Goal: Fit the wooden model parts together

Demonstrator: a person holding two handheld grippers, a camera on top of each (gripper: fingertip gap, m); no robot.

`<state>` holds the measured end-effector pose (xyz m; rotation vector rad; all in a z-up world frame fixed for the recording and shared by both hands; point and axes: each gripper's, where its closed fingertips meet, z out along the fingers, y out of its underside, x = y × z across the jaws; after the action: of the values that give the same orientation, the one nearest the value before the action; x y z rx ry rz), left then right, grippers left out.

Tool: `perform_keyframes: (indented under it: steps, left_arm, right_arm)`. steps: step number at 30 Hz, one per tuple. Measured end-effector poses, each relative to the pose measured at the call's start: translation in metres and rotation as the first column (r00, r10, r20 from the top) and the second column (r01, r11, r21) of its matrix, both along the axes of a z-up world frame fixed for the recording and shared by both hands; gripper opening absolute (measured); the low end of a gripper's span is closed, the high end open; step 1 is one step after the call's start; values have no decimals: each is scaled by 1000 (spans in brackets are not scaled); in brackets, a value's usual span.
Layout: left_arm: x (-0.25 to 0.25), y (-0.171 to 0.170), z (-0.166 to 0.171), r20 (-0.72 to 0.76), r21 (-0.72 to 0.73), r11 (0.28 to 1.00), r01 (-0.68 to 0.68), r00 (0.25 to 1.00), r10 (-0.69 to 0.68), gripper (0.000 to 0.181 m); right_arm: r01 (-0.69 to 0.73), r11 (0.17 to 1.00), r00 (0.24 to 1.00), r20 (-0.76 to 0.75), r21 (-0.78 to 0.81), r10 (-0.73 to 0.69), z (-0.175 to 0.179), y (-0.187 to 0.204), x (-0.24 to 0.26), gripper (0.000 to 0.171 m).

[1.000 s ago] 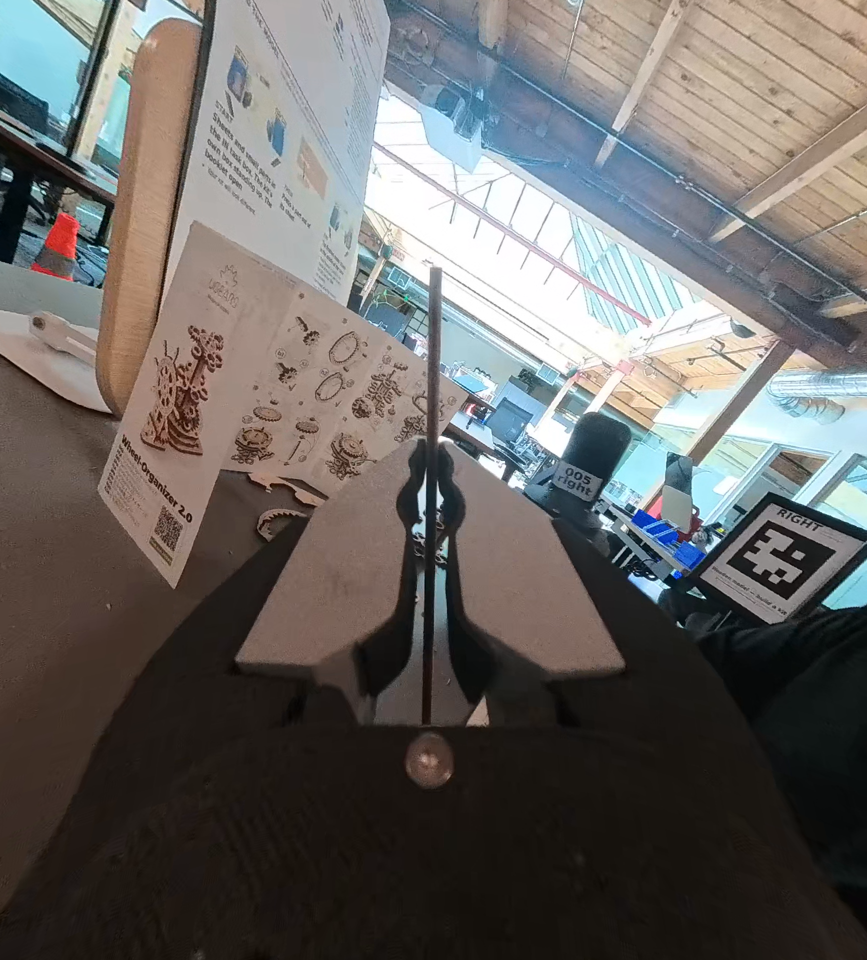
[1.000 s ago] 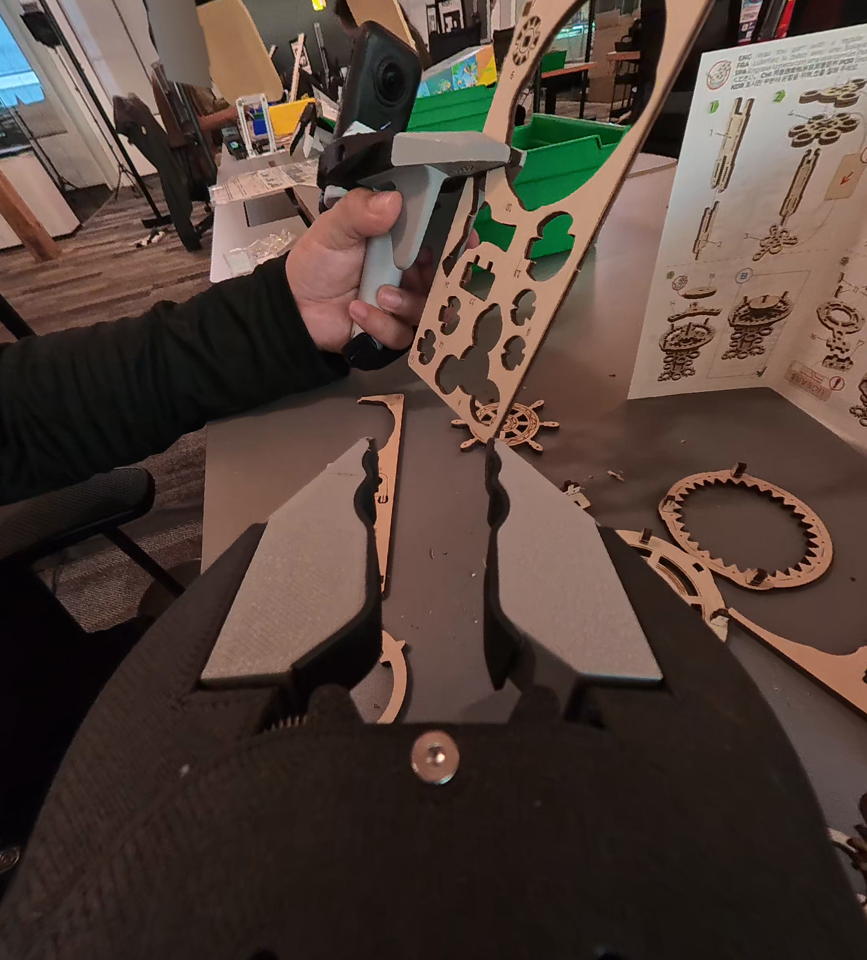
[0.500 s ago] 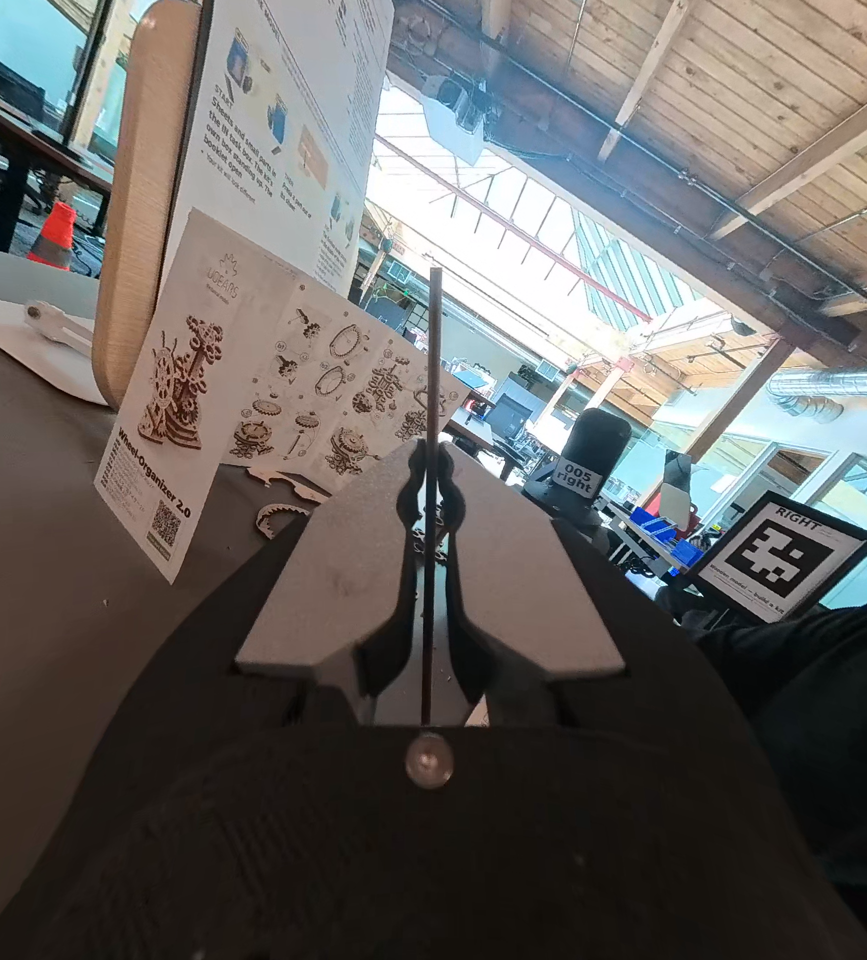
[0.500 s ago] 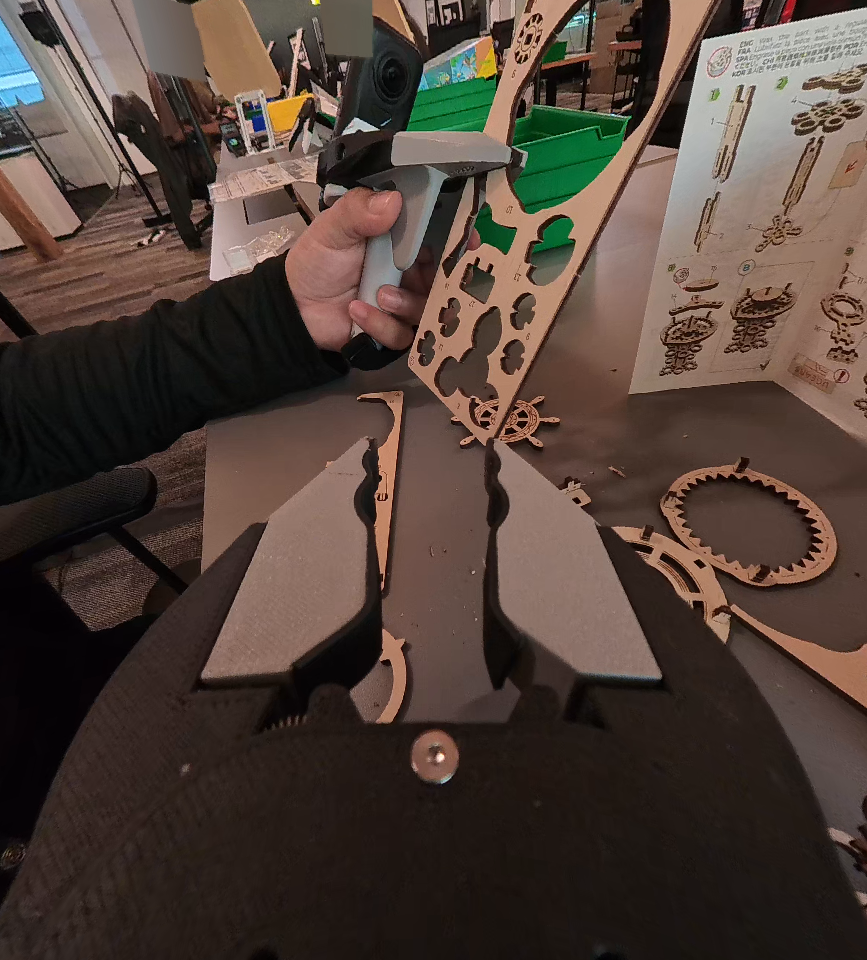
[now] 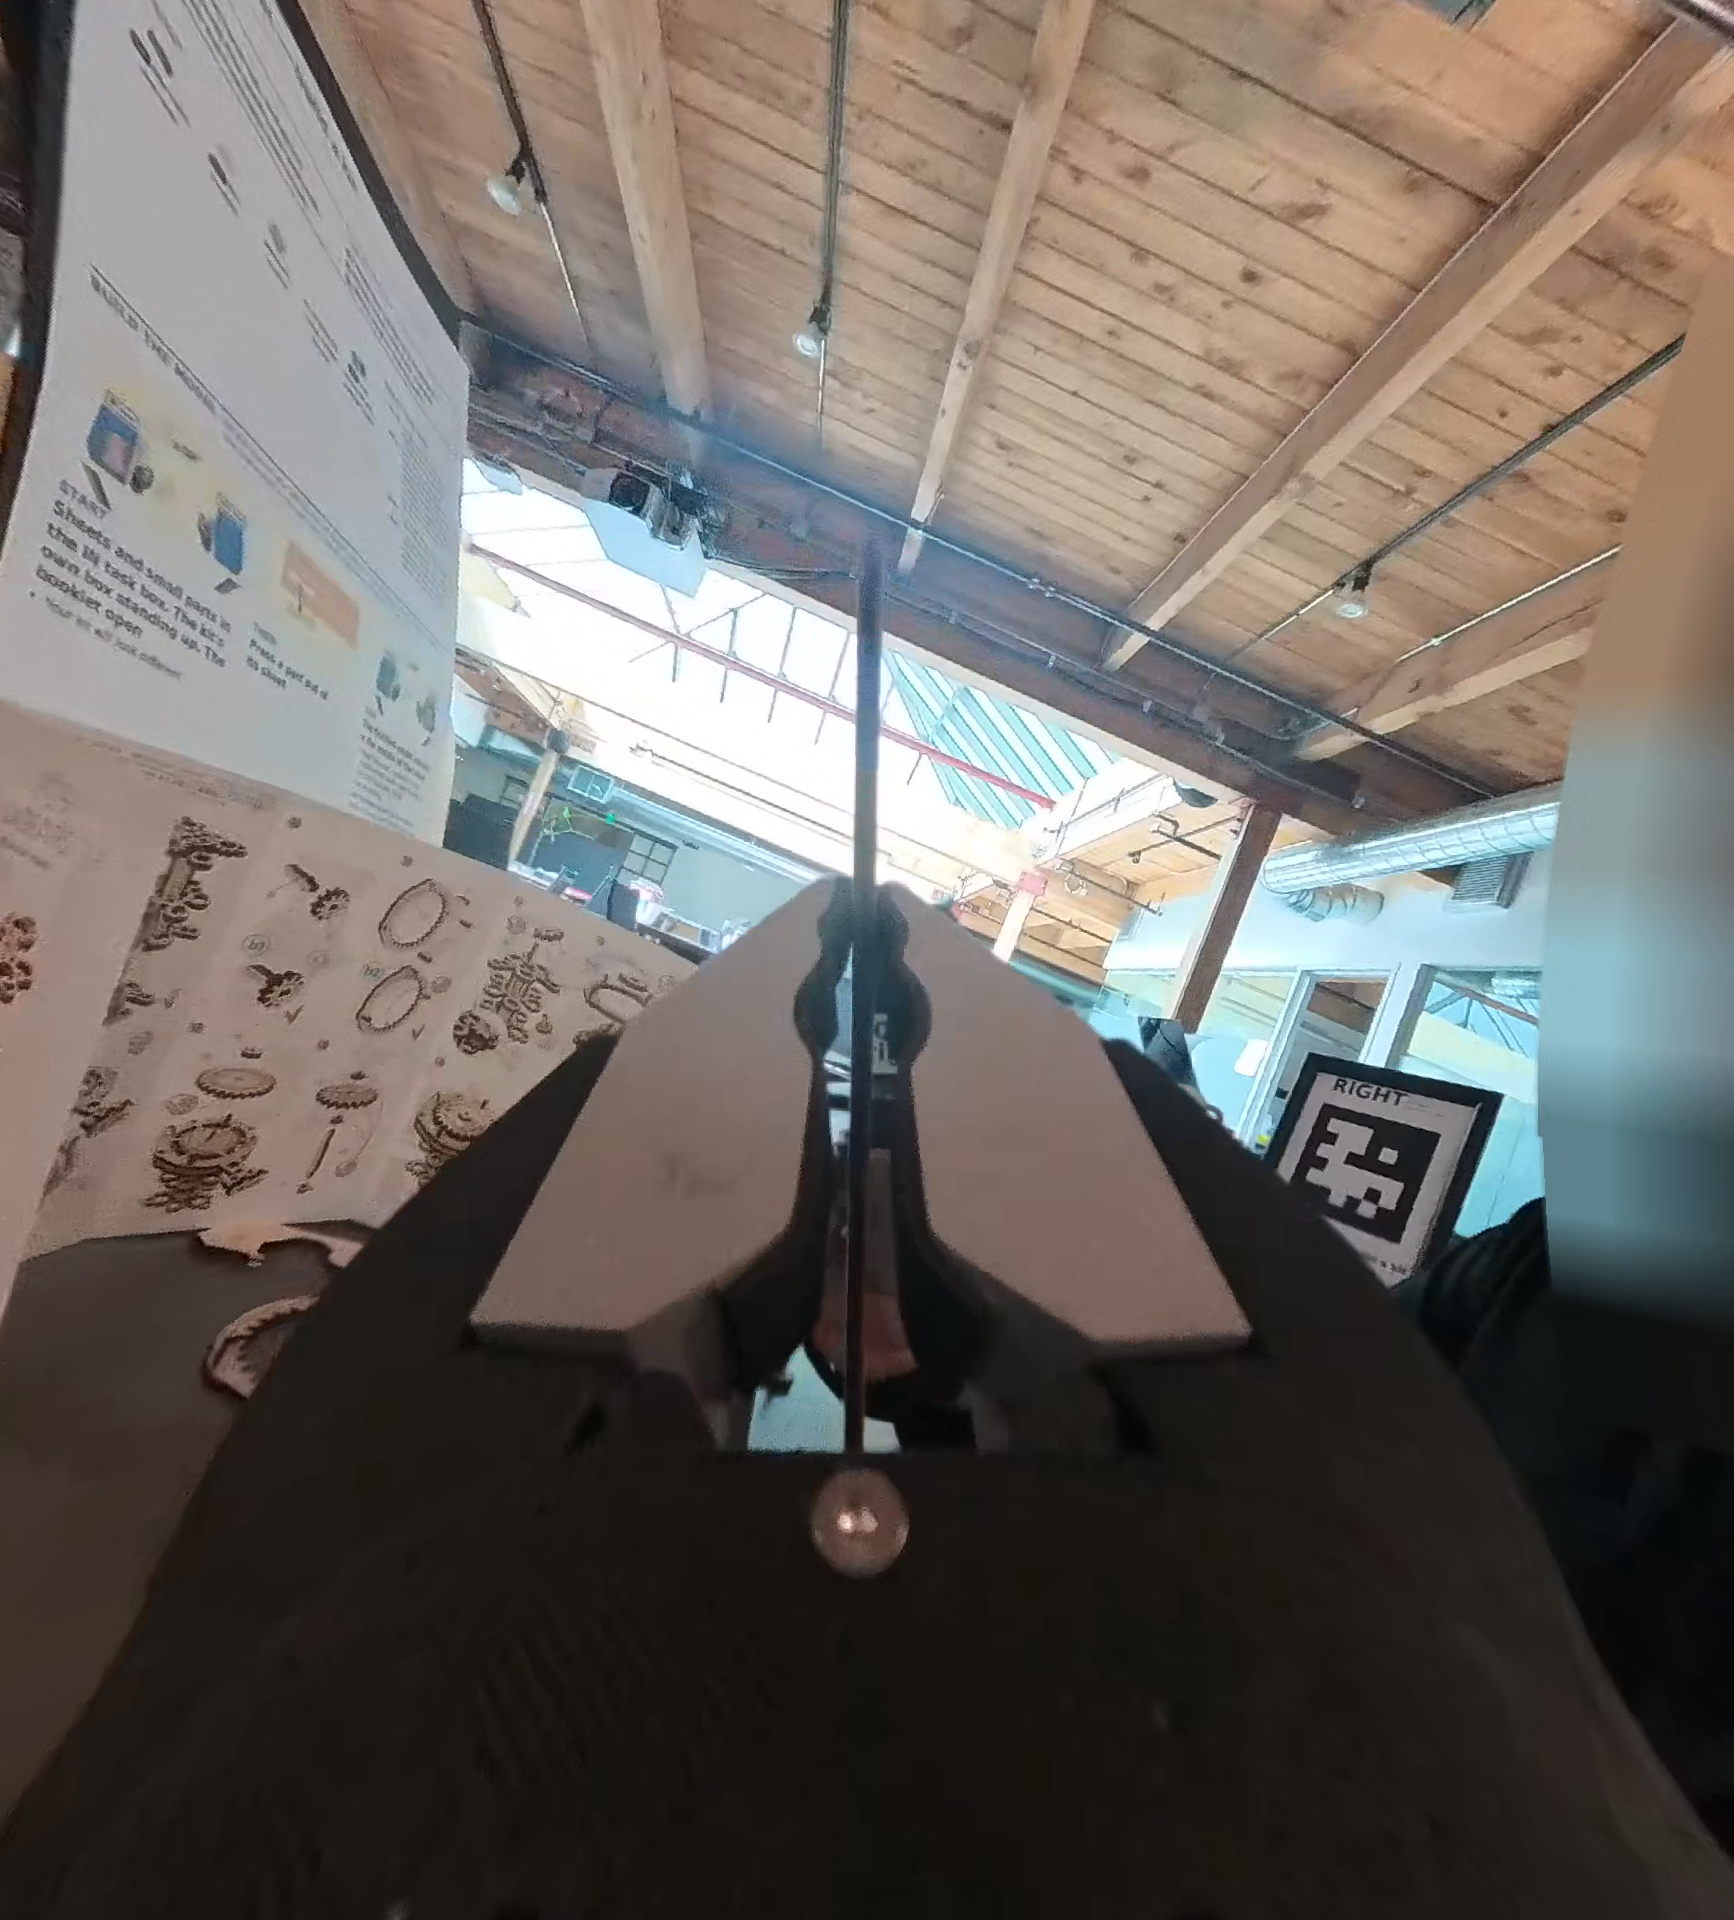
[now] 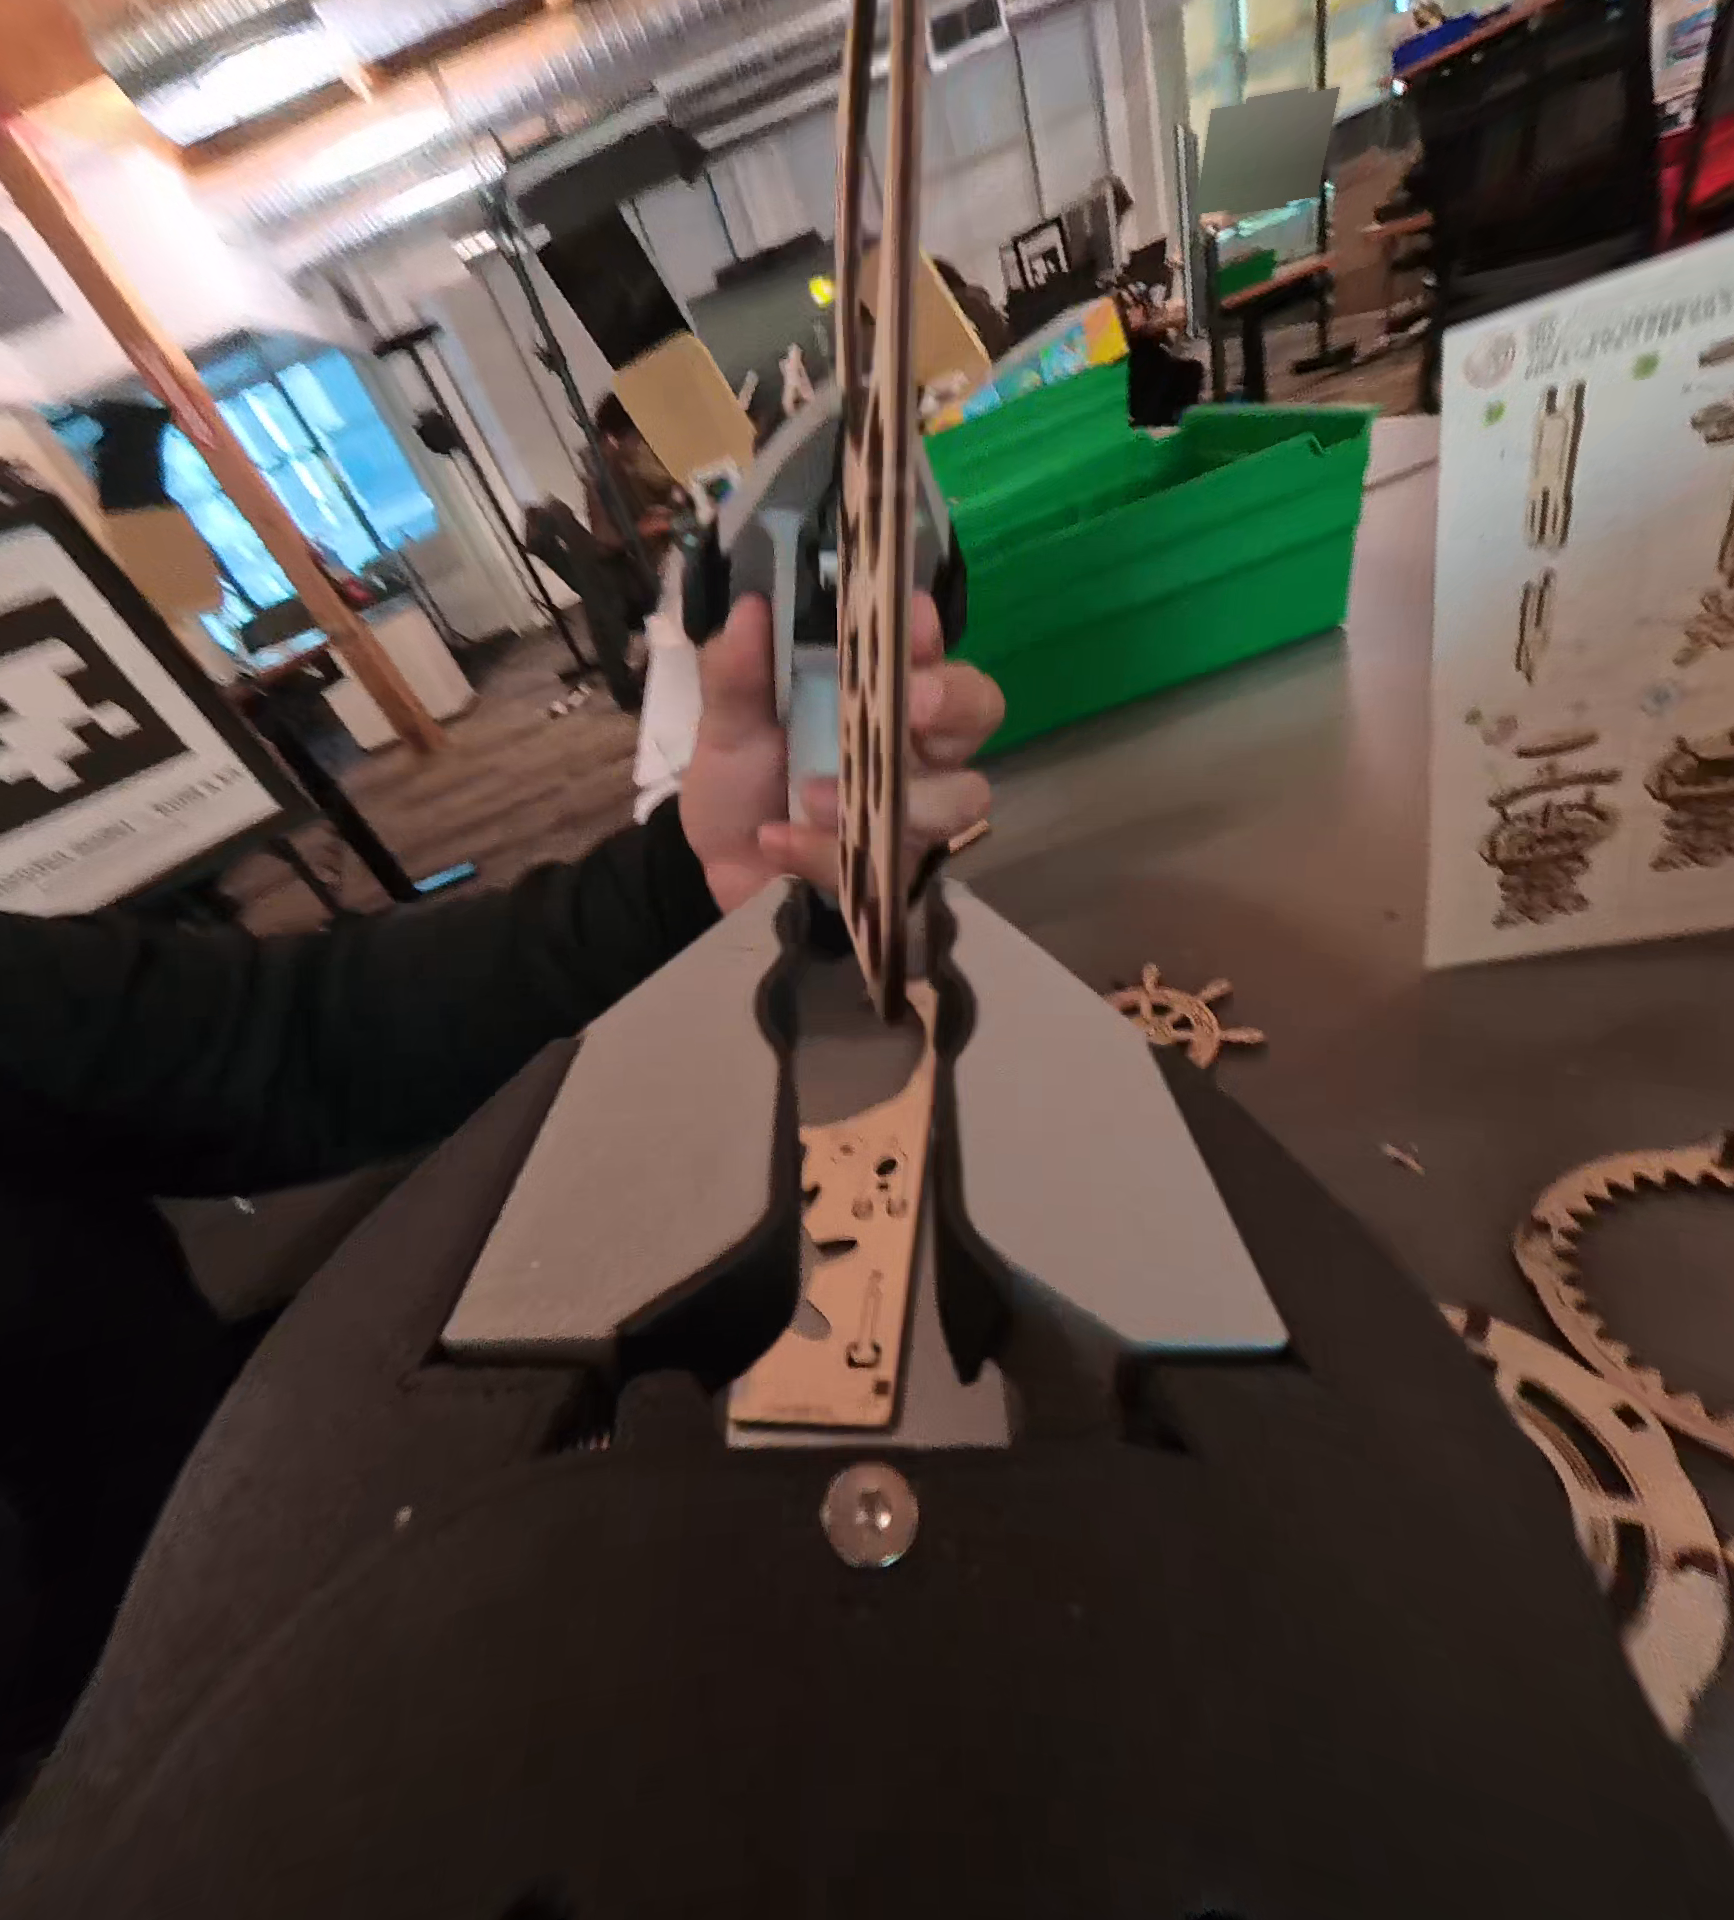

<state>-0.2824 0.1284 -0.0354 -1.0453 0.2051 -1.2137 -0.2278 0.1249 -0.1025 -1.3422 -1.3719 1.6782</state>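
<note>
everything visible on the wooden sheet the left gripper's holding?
The wooden sheet is a thin, pale plywood panel with dark laser-cut edges and many empty cut-outs where parts were popped out. It stands upright and almost edge-on to both cameras; in the left wrist view only a dark line shows. The left gripper is shut on it. Its lower end dips between the open fingers of the right gripper.

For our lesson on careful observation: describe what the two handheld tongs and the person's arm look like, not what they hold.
Both the right tongs and the left tongs have flat grey wedge-shaped fingers with wavy black inner pads, on a textured black body with one silver screw. The left tongs have a grey handle. The sleeve is black.
</note>
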Motion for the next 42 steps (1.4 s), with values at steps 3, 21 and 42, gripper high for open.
perform_keyframes:
  steps: [3, 21, 42]
  left_arm:
    - [2, -9, 8, 20, 17, 999, -39, 999, 38, 0]
    - [78, -23, -5, -817, -64, 969, -239, 570, 87, 38]
    - [59, -44, -22, -128, -226, 970, -93, 990, 65, 0]
  right_arm:
    - [-120, 992, 992, 40, -39, 122, 18, -7, 6, 0]
    - [-678, 568, 445, 876, 466, -187, 106, 1, 61, 0]
    - [-70, 996, 997, 31, 52, 68, 15, -29, 52, 27]
